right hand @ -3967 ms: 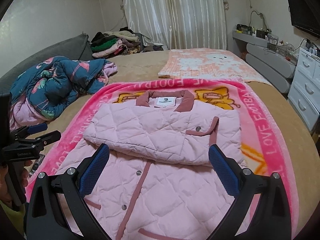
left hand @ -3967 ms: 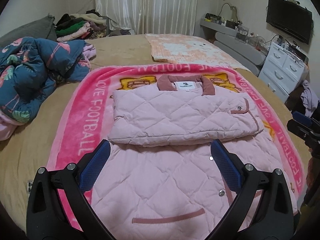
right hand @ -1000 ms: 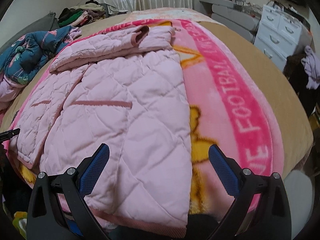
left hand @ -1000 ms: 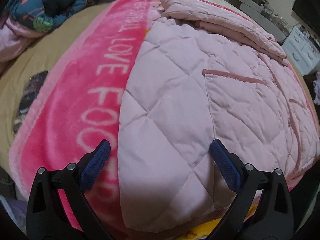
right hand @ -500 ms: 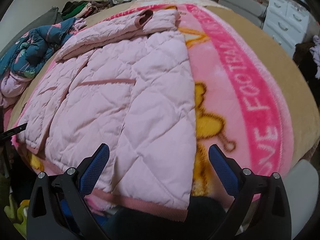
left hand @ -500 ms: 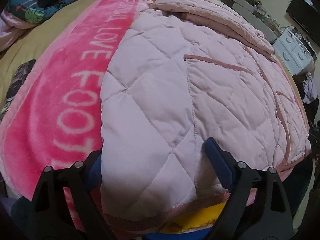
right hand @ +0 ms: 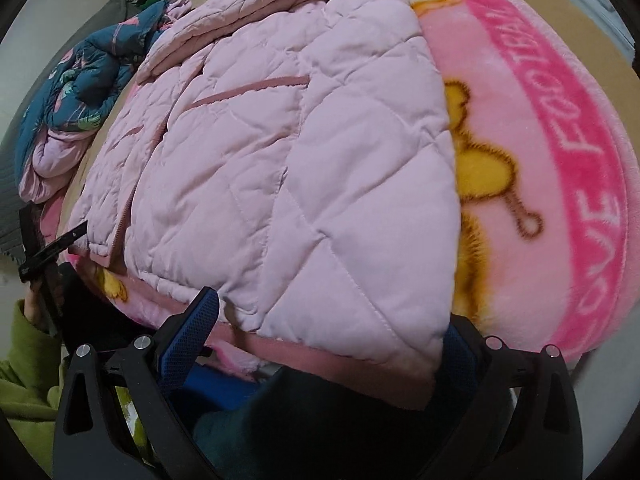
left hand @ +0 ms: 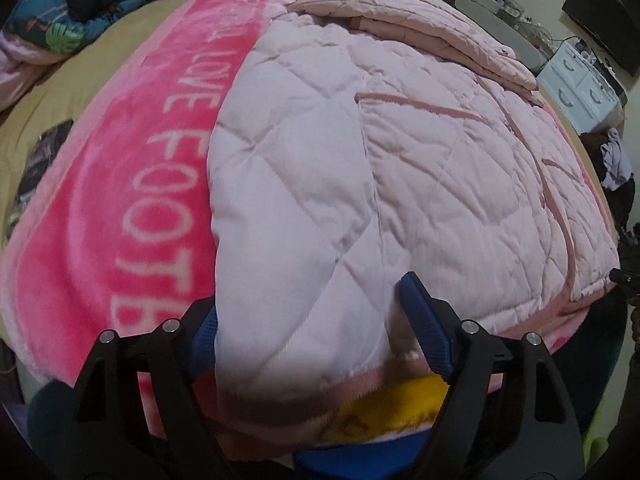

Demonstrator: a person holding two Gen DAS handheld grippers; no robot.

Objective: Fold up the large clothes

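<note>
My left gripper (left hand: 316, 332) straddles the near hem corner of the pink quilted jacket (left hand: 400, 152) at the bottom centre of its view; its jaws have just been closing around the cloth, though I cannot tell whether the pads press it. My right gripper (right hand: 328, 332) stands wide apart over the jacket's other hem corner, low in its frame. The jacket lies on the pink blanket (left hand: 132, 184), its top part folded over in the upper frame.
</note>
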